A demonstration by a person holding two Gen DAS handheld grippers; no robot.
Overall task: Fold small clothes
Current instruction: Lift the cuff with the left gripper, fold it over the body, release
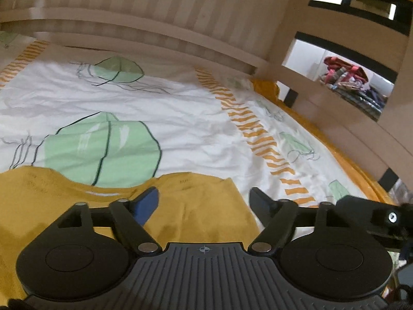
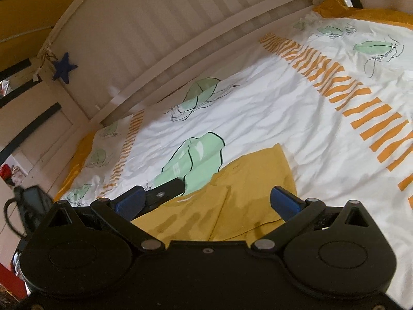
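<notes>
In the left wrist view, the left hand-held gripper hovers with fingers spread wide over a mustard-yellow garment lying flat on the bed's white duvet. In the right wrist view, the right hand-held gripper is likewise spread, above the same garment, near the duvet's green print.

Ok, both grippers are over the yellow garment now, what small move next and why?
Probably lower both and close on the near edge. The left gripper and right gripper are open above the yellow garment, which lies spread on the bedsheet, held by neither.
</notes>
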